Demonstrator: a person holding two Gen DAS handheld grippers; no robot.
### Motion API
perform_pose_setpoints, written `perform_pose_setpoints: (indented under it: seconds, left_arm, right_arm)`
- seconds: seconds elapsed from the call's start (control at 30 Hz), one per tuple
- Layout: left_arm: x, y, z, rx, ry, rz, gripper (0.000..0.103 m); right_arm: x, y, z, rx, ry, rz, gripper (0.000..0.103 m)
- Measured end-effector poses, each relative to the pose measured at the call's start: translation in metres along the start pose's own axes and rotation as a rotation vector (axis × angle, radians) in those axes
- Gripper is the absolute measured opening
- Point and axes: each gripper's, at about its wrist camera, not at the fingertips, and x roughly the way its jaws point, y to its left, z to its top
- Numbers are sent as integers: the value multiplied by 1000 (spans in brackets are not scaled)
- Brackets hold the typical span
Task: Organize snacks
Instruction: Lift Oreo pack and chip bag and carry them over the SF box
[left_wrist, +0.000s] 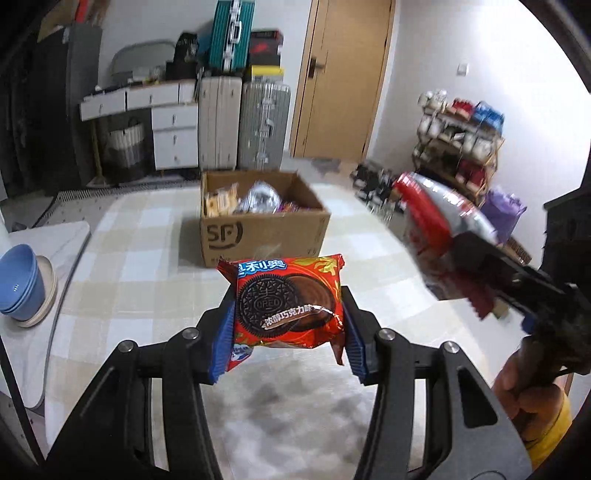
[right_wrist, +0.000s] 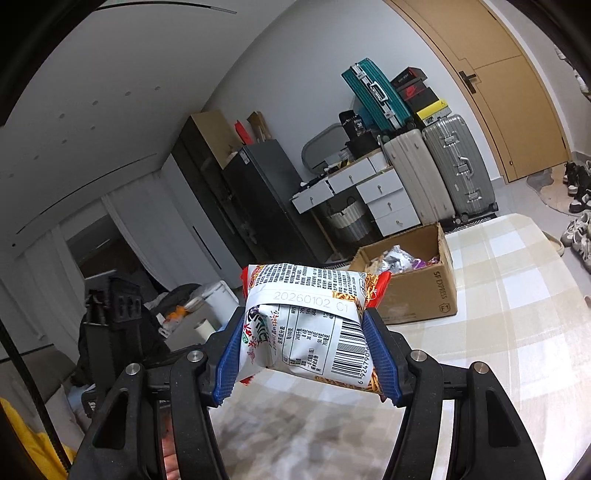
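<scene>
My left gripper (left_wrist: 290, 332) is shut on a red Oreo packet (left_wrist: 286, 301) and holds it above the checked tablecloth. My right gripper (right_wrist: 306, 354) is shut on a white and red snack bag (right_wrist: 314, 321), printed back side up, also held in the air. That gripper and its bag (left_wrist: 439, 236) show blurred at the right of the left wrist view. An open cardboard box (left_wrist: 264, 225) with several snacks inside stands on the table beyond both grippers; it also shows in the right wrist view (right_wrist: 413, 280).
The table has a checked cloth (left_wrist: 147, 266). Stacked blue bowls (left_wrist: 20, 280) sit at its left edge. Suitcases (left_wrist: 243, 122), white drawers (left_wrist: 173, 129), a door and a shoe rack (left_wrist: 461, 147) stand behind the table.
</scene>
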Motion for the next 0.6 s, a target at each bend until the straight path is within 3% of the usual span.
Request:
perform_pose_setpoints:
  seconds: [0.3,0.6]
  left_arm:
    - [-95,16,-24,-117,-85,-87,48]
    - [-109,25,-59,-164,-44,-126,48]
  right_arm:
    - [-21,35,-32,-59,55,-80,62]
    - [-21,45,-55,-62,97,-91,62]
